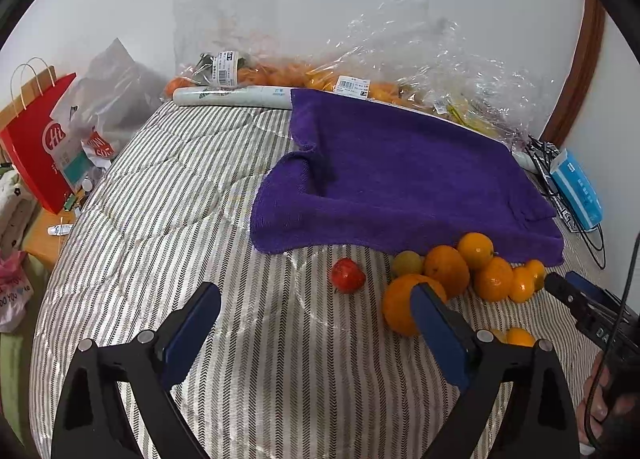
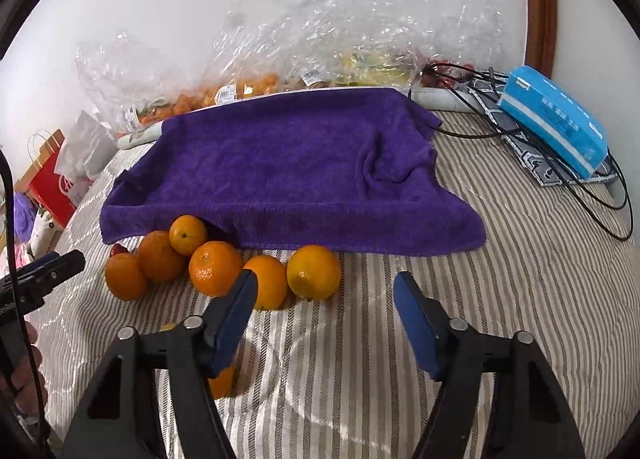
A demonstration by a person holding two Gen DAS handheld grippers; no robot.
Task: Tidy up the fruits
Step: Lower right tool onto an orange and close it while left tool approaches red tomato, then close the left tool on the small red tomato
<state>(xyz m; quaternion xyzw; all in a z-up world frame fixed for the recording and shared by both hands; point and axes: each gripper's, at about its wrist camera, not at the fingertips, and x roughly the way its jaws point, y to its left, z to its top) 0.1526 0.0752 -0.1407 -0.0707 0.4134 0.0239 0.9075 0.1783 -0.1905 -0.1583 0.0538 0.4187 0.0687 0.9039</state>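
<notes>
Striped bedding (image 2: 500,259) carries a huddle of glossy, dimpled oranges (image 2: 216,267) at the near hem of a purple towel (image 2: 280,163), a red fruit (image 1: 347,275) just beside them. Both the left hand-held gripper (image 1: 316,323) and right hand-held gripper (image 2: 324,311) gape wide, holding nothing.

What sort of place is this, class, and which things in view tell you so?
Probably a bedroom at home: the fruit lies on a striped quilt like a bedspread, with a red shopping bag beside it and a tissue pack near the wall.
</notes>
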